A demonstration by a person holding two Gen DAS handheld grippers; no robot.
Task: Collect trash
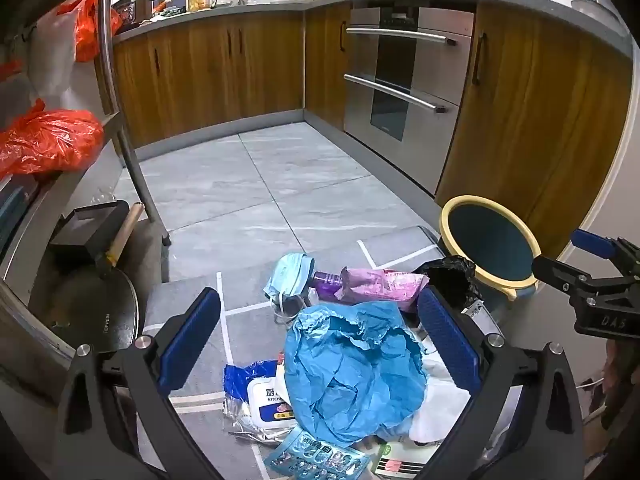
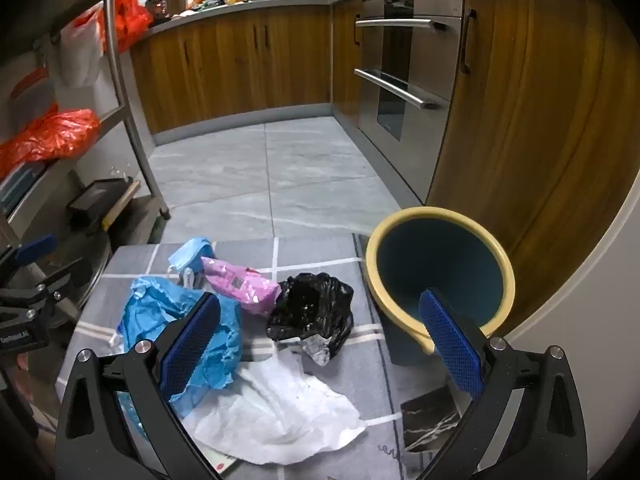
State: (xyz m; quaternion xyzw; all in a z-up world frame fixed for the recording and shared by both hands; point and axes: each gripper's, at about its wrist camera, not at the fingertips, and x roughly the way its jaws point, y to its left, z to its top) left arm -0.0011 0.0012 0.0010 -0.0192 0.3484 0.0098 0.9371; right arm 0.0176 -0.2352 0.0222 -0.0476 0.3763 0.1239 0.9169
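Your L gripper (image 1: 320, 344): fingers spread as wide as they go, nothing pinched; angled down over the trash pile, blue pads on either side of the crumpled blue sheet.
Your R gripper (image 2: 320, 344): fingers also spread wide, nothing pinched; L pad over the blue sheet's edge, R pad in front of the bin's rim.
Floor mat (image 2: 320, 256): grey w/ white grid lines, carries all the trash; bin at its R edge.
Blue sheet (image 1: 352, 368): crumpled, big, centre-left of the mat, lying over other pieces.
White tissue paper (image 2: 280, 408): crumpled, at the mat's near edge, touching the blue sheet.
Black plastic bag (image 2: 312, 308): bunched, mid-mat, between the pink pack and the bin, apart from the bin.
Pink pack (image 2: 240, 284): toward the mat's far edge, just beside the black bag.
Face mask (image 1: 290, 274): light blue, at the mat's far-left part, next to the pink pack.
Purple bottle (image 1: 326, 282): lying flat between mask and pink pack, mostly hidden.
Wipes pack (image 1: 268, 396): white/blue label, near-left part of mat, partly under the blue sheet.
Blister pack (image 1: 316, 460): blue, at the near edge.
Bin (image 2: 440, 264): yellow rim, dark teal inside, tipped toward you; can't tell if anything's in it.
Oven (image 1: 404, 76): stainless, set in the wood cabinets, well beyond the mat.
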